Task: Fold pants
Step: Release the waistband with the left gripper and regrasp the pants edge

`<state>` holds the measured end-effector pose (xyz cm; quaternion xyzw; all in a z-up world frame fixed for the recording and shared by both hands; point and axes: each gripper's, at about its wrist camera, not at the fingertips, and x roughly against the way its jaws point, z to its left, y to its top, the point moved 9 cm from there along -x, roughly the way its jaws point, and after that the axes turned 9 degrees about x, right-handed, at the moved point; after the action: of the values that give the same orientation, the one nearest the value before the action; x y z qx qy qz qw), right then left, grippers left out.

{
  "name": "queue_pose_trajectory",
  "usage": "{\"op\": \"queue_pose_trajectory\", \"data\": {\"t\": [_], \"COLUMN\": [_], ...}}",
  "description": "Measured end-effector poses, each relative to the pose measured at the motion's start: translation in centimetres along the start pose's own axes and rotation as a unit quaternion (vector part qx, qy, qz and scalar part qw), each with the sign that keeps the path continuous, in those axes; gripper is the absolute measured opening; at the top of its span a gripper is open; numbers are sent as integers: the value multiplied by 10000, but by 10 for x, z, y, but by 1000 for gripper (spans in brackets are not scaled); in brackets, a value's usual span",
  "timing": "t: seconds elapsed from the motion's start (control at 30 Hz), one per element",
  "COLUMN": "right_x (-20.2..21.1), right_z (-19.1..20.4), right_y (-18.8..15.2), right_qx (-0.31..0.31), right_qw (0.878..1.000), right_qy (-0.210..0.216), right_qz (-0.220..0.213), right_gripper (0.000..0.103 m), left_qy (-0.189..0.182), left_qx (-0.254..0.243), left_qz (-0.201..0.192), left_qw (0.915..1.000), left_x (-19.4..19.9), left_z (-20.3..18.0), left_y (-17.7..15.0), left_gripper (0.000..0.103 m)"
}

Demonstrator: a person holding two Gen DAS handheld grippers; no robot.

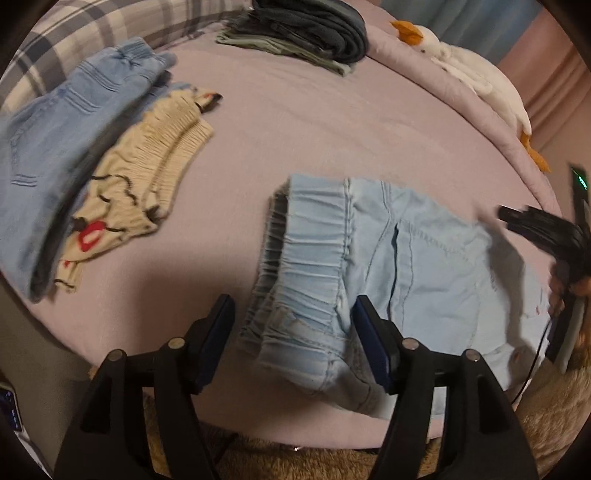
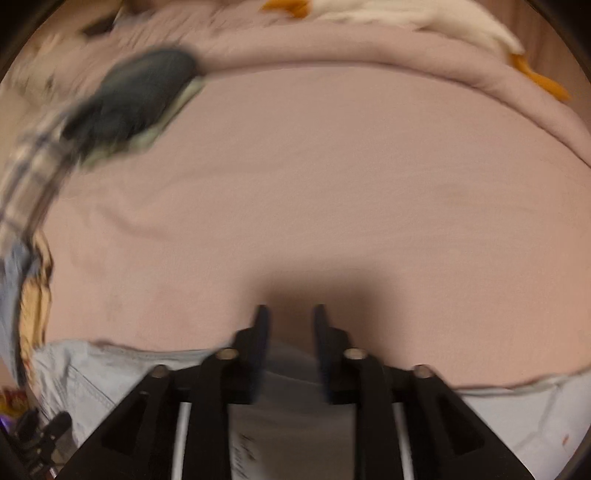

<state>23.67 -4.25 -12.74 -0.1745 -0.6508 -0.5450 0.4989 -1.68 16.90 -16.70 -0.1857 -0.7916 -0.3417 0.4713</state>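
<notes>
Light-blue pants with a gathered elastic waistband lie folded on the pink bed sheet, near the bed's front edge. My left gripper stands open just above the waistband end; its dark pads straddle the cloth without pressing it. At the right edge of the left wrist view, my right gripper hovers over the pants' far end, blurred. In the right wrist view the right gripper is open over bare sheet, nothing between its fingers, and the pants lie under and behind it.
A pile of blue jeans and a cream patterned garment lies at the left. Dark folded clothes are stacked at the back, beside a plaid pillow. A white goose plush lies along the far right. A brown fuzzy rug is below the bed edge.
</notes>
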Motion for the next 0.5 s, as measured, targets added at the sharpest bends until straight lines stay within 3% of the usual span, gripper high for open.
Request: {"op": "queue_pose_trajectory", "data": {"t": [0.07, 0.27, 0.37, 0.5], "right_x": [27, 97, 129, 156], "right_z": [-32, -150, -213, -274], "right_y": [-4, -65, -117, -178], "right_qx": [-364, -1573, -2308, -3081], "right_qw": [9989, 9836, 9636, 9349], "right_qy": [-56, -638, -1148, -1566], "right_qz": [-273, -614, -715, -804], "right_gripper": [54, 54, 54, 54], "left_qy": [-46, -113, -425, -1030], "left_qx": [34, -264, -668, -1279], "left_qz": [-160, -783, -968, -652], "left_qw": [9999, 9965, 9922, 9843], "left_x": [13, 51, 56, 34], "left_z": [-4, -47, -91, -163], "left_y": [6, 31, 38, 29], "left_gripper": [70, 81, 84, 81]}}
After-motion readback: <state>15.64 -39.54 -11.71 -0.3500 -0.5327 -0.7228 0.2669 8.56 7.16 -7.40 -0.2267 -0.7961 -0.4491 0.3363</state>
